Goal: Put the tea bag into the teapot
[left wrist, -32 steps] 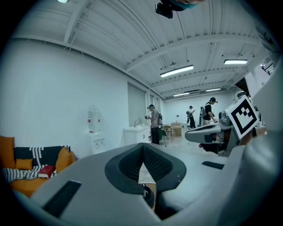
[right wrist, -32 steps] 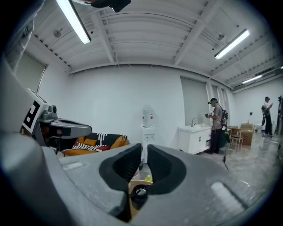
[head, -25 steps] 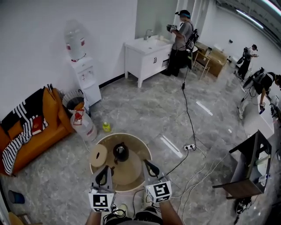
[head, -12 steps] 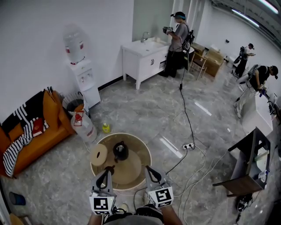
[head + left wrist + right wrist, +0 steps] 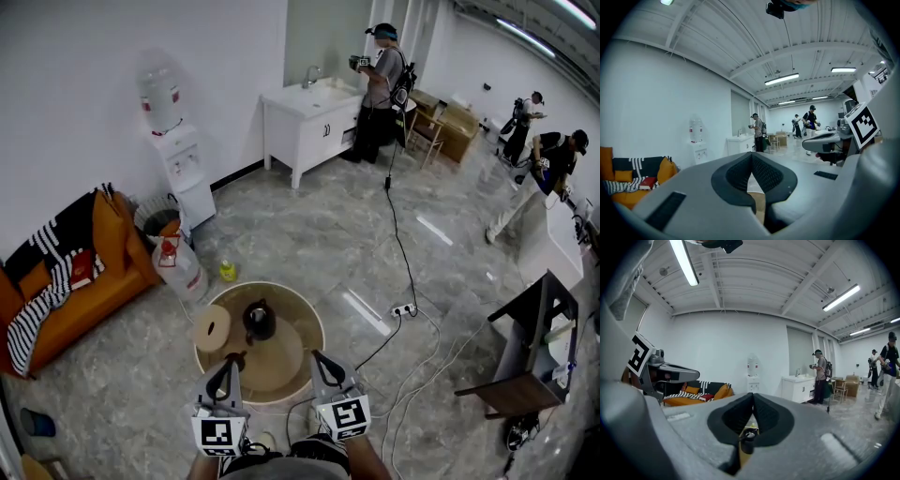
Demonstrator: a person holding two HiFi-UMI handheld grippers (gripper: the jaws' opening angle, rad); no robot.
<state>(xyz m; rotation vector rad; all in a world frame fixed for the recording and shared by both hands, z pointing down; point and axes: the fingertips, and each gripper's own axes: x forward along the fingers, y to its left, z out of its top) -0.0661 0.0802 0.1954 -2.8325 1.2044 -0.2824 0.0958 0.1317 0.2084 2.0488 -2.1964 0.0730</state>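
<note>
A black teapot stands near the middle of a round wooden table in the head view. A tan round disc lies to its left. A small dark object sits on the table just ahead of my left gripper. I can make out no tea bag. My left gripper is shut with nothing between its pads. My right gripper hovers at the table's near right edge, also shut and empty. The teapot shows below its closed jaws.
An orange sofa with a striped blanket stands at the left. A water dispenser and a jug are behind the table. A white sink cabinet and several people are far back. Cables cross the floor; a dark side table is right.
The head view has shifted slightly and both grippers sit a little lower in it. The people in the background have moved. Nothing on the table has changed.
</note>
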